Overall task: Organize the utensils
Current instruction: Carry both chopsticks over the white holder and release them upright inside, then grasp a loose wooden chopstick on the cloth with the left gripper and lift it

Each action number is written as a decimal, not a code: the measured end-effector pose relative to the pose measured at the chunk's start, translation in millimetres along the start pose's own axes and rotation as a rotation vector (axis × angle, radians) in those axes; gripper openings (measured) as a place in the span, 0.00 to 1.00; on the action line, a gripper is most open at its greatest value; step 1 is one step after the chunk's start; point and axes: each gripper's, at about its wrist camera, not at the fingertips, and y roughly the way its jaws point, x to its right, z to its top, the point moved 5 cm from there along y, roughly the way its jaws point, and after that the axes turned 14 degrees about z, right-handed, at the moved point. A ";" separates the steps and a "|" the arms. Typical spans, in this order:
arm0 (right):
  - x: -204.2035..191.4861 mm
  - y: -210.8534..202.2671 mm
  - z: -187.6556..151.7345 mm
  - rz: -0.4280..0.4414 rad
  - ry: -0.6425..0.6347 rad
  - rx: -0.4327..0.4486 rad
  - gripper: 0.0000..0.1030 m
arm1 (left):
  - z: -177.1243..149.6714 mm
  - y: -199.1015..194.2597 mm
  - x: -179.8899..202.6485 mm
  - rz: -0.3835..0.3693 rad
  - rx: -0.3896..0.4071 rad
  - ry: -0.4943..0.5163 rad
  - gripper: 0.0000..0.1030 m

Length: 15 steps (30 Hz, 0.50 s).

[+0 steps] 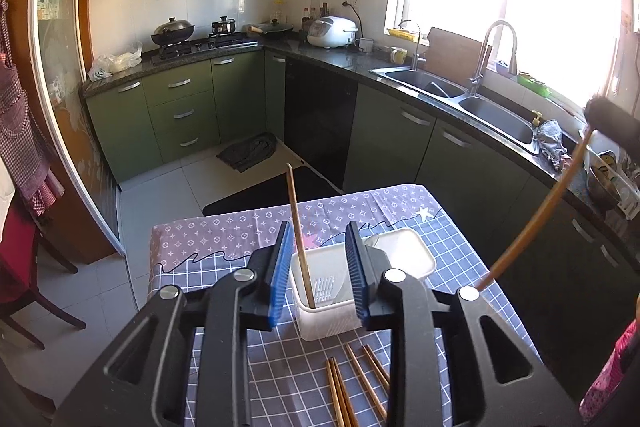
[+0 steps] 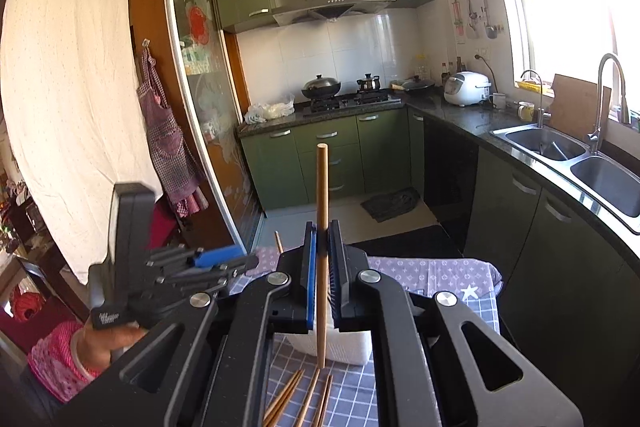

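Note:
A white utensil holder (image 1: 326, 301) stands on the checked tablecloth, and one wooden chopstick (image 1: 299, 235) leans upright inside it. My left gripper (image 1: 318, 251) is open and empty, its blue pads on either side of the holder, above it. Several loose chopsticks (image 1: 352, 385) lie on the cloth in front of the holder. My right gripper (image 2: 321, 259) is shut on a chopstick (image 2: 322, 211), held upright above the holder (image 2: 340, 345). That held chopstick (image 1: 532, 215) shows at the right of the left wrist view. The left gripper (image 2: 192, 267) shows at left.
A white lidded container (image 1: 408, 251) sits behind the holder. The small table (image 1: 192, 251) has edges on the left and far side. Green kitchen cabinets, a sink (image 1: 460, 95) and a stove (image 1: 200, 43) surround the floor beyond.

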 end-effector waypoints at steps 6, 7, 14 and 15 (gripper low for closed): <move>15.7 40.1 22.1 -0.070 0.000 0.017 0.06 | -19.9 -11.0 -7.6 0.014 -0.002 0.018 0.30; 19.8 48.8 18.9 -0.079 0.005 0.003 0.06 | -23.7 -9.9 -10.1 0.012 -0.011 0.012 0.30; 43.5 100.4 -24.8 -0.106 0.030 -0.121 0.07 | -46.6 -2.1 -19.0 -0.004 -0.075 -0.014 0.30; 44.3 104.4 -28.7 -0.104 0.027 -0.135 0.08 | -49.2 -0.7 -18.6 -0.004 -0.083 -0.011 0.30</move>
